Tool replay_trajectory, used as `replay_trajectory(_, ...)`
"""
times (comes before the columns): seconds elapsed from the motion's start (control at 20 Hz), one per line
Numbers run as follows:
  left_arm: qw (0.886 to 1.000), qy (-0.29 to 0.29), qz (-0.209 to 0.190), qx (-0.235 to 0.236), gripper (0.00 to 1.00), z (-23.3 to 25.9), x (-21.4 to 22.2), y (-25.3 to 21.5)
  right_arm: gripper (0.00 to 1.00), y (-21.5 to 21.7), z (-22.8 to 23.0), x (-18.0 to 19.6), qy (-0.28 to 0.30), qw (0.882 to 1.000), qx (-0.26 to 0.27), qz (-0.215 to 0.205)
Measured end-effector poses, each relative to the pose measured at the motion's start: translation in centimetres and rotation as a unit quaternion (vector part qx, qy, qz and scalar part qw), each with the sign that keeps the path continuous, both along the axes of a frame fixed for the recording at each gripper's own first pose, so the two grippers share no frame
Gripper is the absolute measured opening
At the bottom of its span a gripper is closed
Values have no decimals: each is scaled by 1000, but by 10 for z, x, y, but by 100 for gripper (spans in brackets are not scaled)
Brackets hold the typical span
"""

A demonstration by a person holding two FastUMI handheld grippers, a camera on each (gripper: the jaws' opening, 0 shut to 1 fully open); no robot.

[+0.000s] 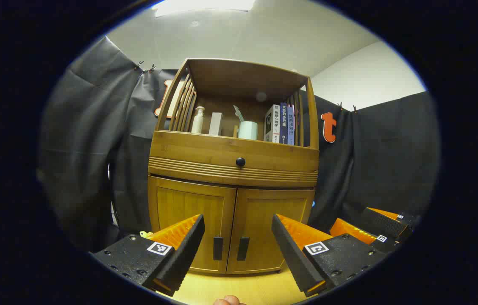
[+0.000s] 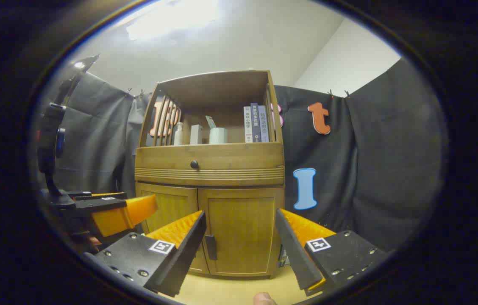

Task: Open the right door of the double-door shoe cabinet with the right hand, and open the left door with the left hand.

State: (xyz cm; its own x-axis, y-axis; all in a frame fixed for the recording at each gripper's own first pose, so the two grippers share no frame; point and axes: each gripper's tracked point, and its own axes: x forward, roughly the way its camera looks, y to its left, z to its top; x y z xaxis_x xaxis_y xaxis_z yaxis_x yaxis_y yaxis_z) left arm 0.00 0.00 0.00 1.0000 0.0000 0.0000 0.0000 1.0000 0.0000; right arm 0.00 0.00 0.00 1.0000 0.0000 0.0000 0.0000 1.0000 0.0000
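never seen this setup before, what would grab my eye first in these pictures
The wooden shoe cabinet stands dead ahead against the black cloth wall, both lower doors shut, their two dark handles side by side at the centre seam. Above the drawer's round knob, an open shelf holds books, a cup and a bottle. In front, the left tongs and the right tongs gape open, touching nothing.
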Motion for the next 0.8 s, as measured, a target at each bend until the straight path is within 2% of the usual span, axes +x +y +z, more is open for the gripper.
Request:
replay_trajectory(0.7,1000,-3,23,10,96,-1,1,25,98,15,-16,10,16,1000,3,6)
replay_trajectory(0.8,1000,-2,28,10,98,-2,1,32,98,20,-24,16,20,1000,0,8)
